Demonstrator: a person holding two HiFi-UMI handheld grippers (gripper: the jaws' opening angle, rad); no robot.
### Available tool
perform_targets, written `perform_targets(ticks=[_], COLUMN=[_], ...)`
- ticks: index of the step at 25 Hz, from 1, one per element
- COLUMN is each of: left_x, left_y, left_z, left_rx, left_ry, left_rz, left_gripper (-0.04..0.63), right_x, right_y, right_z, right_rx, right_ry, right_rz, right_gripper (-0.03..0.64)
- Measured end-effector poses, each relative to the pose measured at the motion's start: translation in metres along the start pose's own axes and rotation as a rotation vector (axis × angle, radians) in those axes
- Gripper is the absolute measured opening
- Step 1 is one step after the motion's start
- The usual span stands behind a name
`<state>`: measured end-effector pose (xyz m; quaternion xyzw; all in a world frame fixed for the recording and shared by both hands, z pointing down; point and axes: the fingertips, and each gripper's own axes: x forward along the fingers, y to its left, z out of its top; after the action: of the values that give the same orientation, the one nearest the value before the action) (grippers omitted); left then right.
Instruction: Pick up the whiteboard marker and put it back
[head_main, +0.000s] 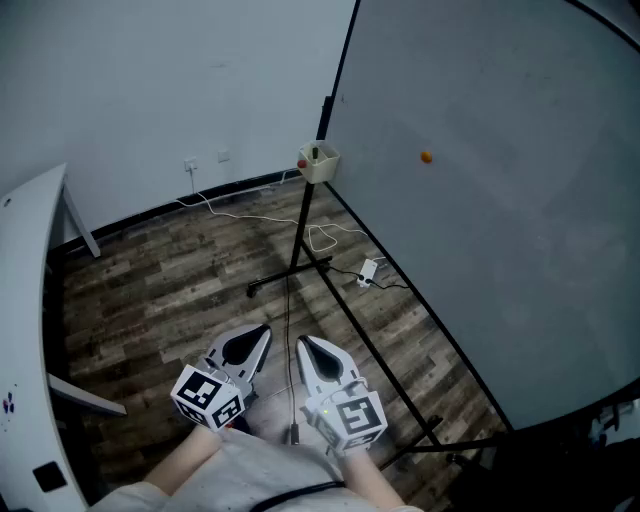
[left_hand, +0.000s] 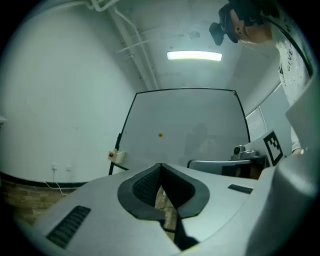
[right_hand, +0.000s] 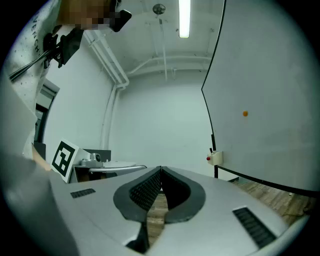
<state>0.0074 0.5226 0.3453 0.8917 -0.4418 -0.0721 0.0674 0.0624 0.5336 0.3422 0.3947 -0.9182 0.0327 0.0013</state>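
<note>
Whiteboard marker (head_main: 314, 153) looks to be standing in the holder box (head_main: 321, 167) on the whiteboard (head_main: 500, 220) edge, well away from you. Probably light, stiff and slick, so pinch it mid-barrel. Your left gripper (head_main: 258, 336) and right gripper (head_main: 306, 346) have their jaws pressed together, holding nothing.

We see a wood-plank floor (head_main: 150, 300). Directly on it lie a loose white cable (head_main: 322, 238) near the wall, a small white plug block (head_main: 368, 271) and the black foot bars (head_main: 288, 272) of the whiteboard stand. A grey worktop leg (head_main: 82, 228) stands on it at left.
</note>
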Motion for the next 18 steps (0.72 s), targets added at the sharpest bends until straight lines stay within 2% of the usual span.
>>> perform_targets(ticks=[10, 18], left_x=[0.024, 0.074], left_y=[0.021, 0.068], left_z=[-0.013, -0.013], left_rx=[-0.023, -0.002], left_ry=[0.024, 0.028], left_rz=[0.029, 0.012], left_gripper=[0.015, 0.015], right_x=[0.016, 0.077], right_y=[-0.034, -0.066], right_z=[-0.013, -0.014], right_rx=[-0.006, -0.007], right_ry=[0.036, 0.027], right_rz=[-0.022, -0.004], right_gripper=[0.020, 0.020])
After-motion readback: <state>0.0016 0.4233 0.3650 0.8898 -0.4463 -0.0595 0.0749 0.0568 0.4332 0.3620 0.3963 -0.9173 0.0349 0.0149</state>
